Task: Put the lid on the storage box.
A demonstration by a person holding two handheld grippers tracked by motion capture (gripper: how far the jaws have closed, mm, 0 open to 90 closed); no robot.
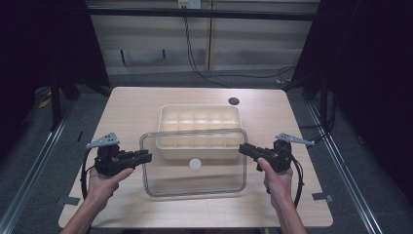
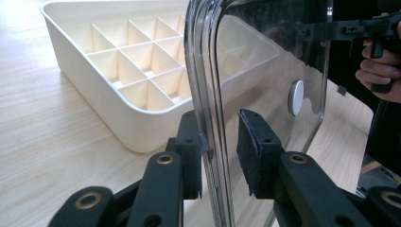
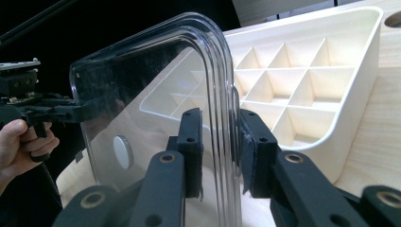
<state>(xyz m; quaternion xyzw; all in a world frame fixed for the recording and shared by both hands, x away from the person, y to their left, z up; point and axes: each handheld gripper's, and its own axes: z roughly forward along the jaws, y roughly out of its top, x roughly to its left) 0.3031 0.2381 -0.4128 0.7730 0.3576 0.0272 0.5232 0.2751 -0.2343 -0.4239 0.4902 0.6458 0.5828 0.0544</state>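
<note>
A clear plastic lid (image 1: pixel 195 183) with a round pale knob (image 1: pixel 195 164) hangs level over the table's near half. Its far edge overlaps the front of a cream box (image 1: pixel 199 119) divided into several compartments. My left gripper (image 1: pixel 147 157) is shut on the lid's left rim, and my right gripper (image 1: pixel 242 148) is shut on its right rim. In the left gripper view the rim (image 2: pixel 210 71) runs between the jaws of the left gripper (image 2: pixel 218 137), with the box (image 2: pixel 118 61) beyond. In the right gripper view the right gripper (image 3: pixel 220 137) clamps the lid (image 3: pixel 142 94), with the box (image 3: pixel 302 80) behind.
A dark round hole (image 1: pixel 234 101) sits in the wooden table (image 1: pixel 131 102) behind the box at the right. Bare tabletop lies on both sides of the box. Cables run across the floor past the table's far edge.
</note>
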